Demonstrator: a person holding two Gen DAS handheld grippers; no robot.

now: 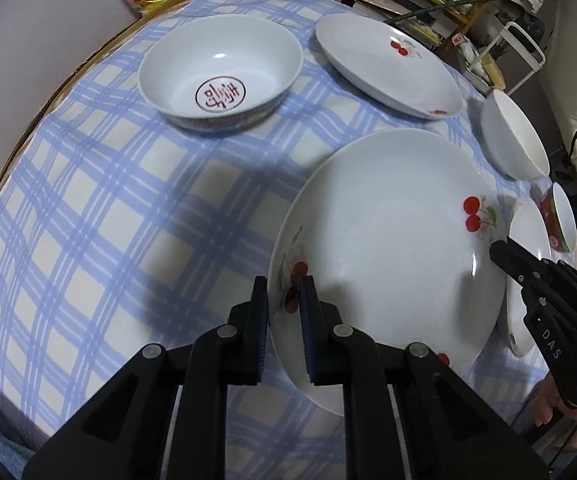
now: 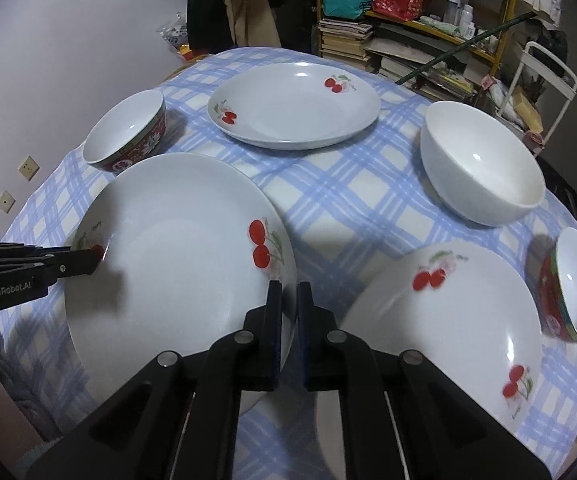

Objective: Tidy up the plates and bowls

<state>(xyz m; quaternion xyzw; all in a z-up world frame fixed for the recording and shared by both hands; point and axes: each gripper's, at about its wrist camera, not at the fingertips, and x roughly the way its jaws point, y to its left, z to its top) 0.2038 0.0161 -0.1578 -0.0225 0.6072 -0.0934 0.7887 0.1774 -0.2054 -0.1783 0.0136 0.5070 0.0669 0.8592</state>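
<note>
A white plate with red cherries point(image 1: 388, 240) point(image 2: 176, 248) is held by opposite rims between both grippers and casts a shadow on the cloth. My left gripper point(image 1: 284, 280) is shut on its near-left rim, and shows in the right wrist view as a black tip point(image 2: 94, 258). My right gripper point(image 2: 288, 286) is shut on the other rim, seen from the left wrist as a black tip point(image 1: 498, 248). A second cherry plate point(image 2: 448, 320) point(image 1: 528, 240) lies just to the right of the held one. A third cherry plate point(image 2: 292, 108) point(image 1: 388, 64) rests at the far side.
The round table wears a blue checked cloth point(image 1: 128, 220) point(image 2: 348, 200). On it stand a bowl with a red emblem point(image 1: 220, 72), a plain white bowl point(image 2: 484, 168) point(image 1: 516, 136) and two red-patterned bowls point(image 2: 128, 136) point(image 2: 568, 288). Cluttered shelves point(image 2: 428, 32) stand behind the table.
</note>
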